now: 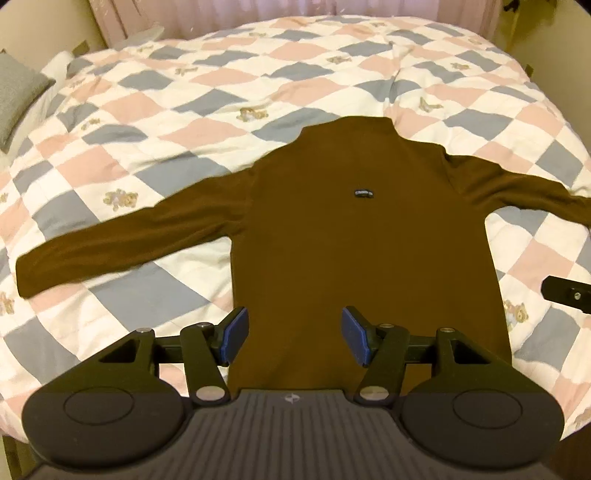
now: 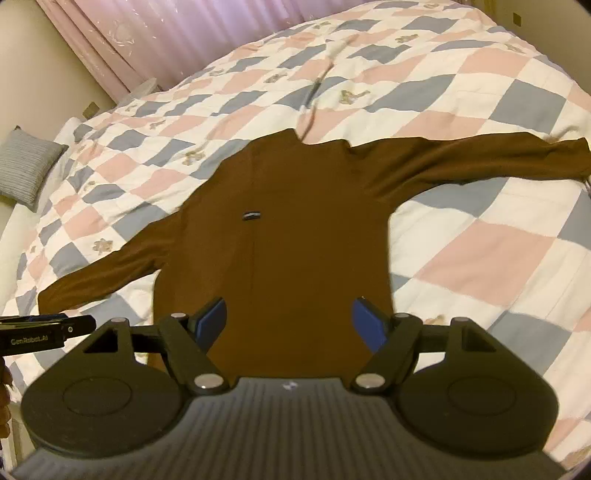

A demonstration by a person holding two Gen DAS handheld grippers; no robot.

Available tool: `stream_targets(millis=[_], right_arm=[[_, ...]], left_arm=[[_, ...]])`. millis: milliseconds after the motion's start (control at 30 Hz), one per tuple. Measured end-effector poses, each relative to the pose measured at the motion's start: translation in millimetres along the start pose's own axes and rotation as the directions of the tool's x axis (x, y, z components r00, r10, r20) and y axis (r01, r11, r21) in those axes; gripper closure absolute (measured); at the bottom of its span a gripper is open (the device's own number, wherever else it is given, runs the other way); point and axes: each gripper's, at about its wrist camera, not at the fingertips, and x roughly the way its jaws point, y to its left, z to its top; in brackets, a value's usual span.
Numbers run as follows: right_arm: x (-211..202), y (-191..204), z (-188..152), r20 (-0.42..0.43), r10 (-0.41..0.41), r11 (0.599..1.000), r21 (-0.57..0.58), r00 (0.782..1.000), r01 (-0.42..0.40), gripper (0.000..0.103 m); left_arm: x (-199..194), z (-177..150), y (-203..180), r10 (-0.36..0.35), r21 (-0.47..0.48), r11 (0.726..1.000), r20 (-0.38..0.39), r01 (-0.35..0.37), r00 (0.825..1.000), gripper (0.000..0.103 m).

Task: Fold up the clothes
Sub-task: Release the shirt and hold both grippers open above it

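A brown long-sleeved sweater (image 1: 365, 240) lies flat on the bed, collar away from me, both sleeves spread out; it also shows in the right wrist view (image 2: 280, 240). A small dark label (image 1: 362, 194) sits mid-chest. My left gripper (image 1: 295, 334) is open and empty, hovering over the sweater's lower body near the hem. My right gripper (image 2: 288, 325) is open and empty, also above the lower body. The right gripper's tip (image 1: 569, 293) shows at the right edge of the left wrist view; the left gripper's side (image 2: 40, 332) shows at the left edge of the right wrist view.
The bed is covered by a checked quilt (image 1: 192, 110) in pink, blue and white with bear prints. A grey pillow (image 2: 29, 170) lies at the far left. Pink curtains (image 2: 177, 33) hang behind the bed.
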Motion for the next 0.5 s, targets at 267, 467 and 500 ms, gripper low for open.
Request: stream_targets(millis=[267,467,500], right_arm=[[-23,9,-24,0.049,-0.033,0.996,0.081,0.998,0.029,0.030],[-29,-2,-38,0.057,-0.066,0.989,0.135,0.996,0.057,0.029],[-28,-8,-42,0.052,-0.067,0.987,0.150,0.996,0.059,0.029]], left_arm=[[-11,-2,31,-0.041,0.066,0.997,0.014,0.040,0.999,0.045],[2,-1,18,-0.084,0.125,0.989,0.002,0.083,0.996,0.044],[6,-2,12,-0.099,0.136,0.986,-0.008,0.099,0.995,0.044]])
